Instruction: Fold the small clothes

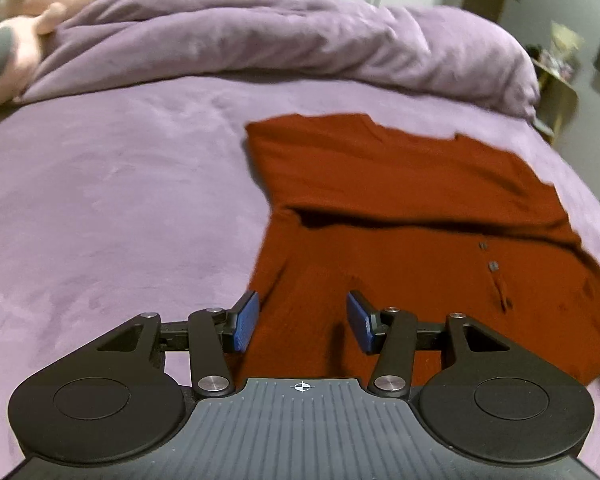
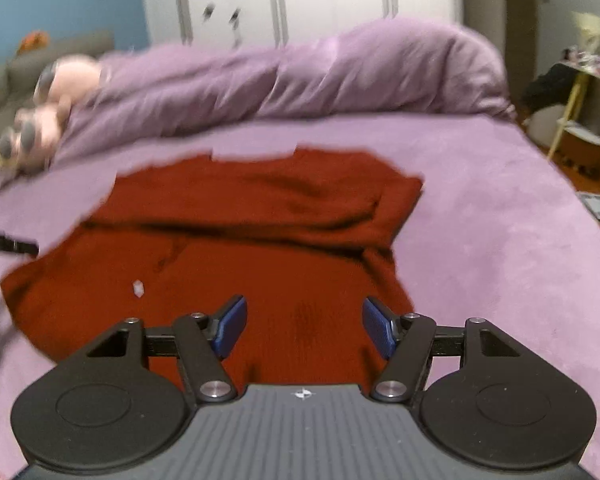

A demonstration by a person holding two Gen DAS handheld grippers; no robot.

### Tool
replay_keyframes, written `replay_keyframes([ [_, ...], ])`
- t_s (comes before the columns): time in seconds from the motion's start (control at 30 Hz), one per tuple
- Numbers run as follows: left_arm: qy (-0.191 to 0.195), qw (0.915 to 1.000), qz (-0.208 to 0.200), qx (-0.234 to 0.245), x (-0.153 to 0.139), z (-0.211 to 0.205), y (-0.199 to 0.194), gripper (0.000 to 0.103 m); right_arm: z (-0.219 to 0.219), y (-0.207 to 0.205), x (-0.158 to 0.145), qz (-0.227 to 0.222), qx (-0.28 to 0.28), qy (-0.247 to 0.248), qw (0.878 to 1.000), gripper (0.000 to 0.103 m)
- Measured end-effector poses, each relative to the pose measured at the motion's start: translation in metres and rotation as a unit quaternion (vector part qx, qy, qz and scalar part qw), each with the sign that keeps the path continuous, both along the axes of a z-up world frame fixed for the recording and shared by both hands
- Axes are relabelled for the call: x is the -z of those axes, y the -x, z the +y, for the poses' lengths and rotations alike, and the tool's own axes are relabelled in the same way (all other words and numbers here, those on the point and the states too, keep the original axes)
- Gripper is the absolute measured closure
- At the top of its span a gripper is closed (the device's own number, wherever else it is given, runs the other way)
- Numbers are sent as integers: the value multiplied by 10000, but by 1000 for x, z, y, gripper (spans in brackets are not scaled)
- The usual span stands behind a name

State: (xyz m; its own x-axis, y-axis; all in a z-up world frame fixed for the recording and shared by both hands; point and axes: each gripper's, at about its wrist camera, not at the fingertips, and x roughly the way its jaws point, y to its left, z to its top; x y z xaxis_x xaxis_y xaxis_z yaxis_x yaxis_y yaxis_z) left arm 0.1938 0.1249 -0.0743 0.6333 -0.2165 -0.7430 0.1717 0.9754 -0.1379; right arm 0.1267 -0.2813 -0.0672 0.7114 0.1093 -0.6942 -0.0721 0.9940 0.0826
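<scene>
A red top (image 1: pixel 400 208) lies on the purple bed (image 1: pixel 100 208), short of the heaped duvet (image 1: pixel 260 32) at the far side. The far part of the top is doubled back over the near part, leaving a dark fold line across its middle. Small buttons (image 1: pixel 488 256) show on the near layer.

The left gripper (image 1: pixel 302 322) hovers over the near left edge of the top, its blue pads spread apart and holding nothing. The right gripper (image 2: pixel 304 328) hovers over the near right part of the top, pads likewise apart and empty. Whether either touches the cloth cannot be told.

The top looks like a soft, light knit: limp, likely to sag and bunch when lifted, not fragile or slippery. The plush bed cover may drag on it. The sensible places to pinch are the two near corners or the side edges, one per gripper, taking both layers so the fold stays square. A plush toy (image 1: pixel 16 28) lies beside the duvet, well apart from the top.
</scene>
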Motion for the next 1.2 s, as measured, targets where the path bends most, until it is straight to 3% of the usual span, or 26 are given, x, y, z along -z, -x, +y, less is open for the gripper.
replay_keyframes([
  [0.2, -72, 9996, 111, 248, 8, -6, -5, 52, -15, -15, 24, 444, 209, -399, 9980, 54],
  [0.27, -97, 9996, 166, 190, 10, -5, -6, 56, -14, -13, 26, 396, 234, -342, 9984, 68],
  [0.43, -158, 9992, 241, 274, 14, -3, -8, 54, -9, -11, 26, 346, 179, -229, 9990, 90],
  [0.6, 150, 9982, 485, 334, 19, 1, -13, 49, -9, -16, 29, 447, 152, -292, 9985, 88],
  [0.7, 89, 9976, 533, 443, 21, -1, -14, 49, -12, -21, 30, 487, 157, -422, 9978, 86],
  [0.8, -8, 9977, 499, 466, 17, -3, -11, 62, -13, -23, 31, 518, 181, -537, 9971, 85],
  [1.0, -260, 9976, 479, 434, 10, -10, -4, 89, 2, -15, 26, 411, 47, -158, 9990, 94],
  [1.2, -174, 9990, 261, 328, -7, -6, -1, 94, 2, -7, 7, 91, 191, -159, 9996, 95],
])
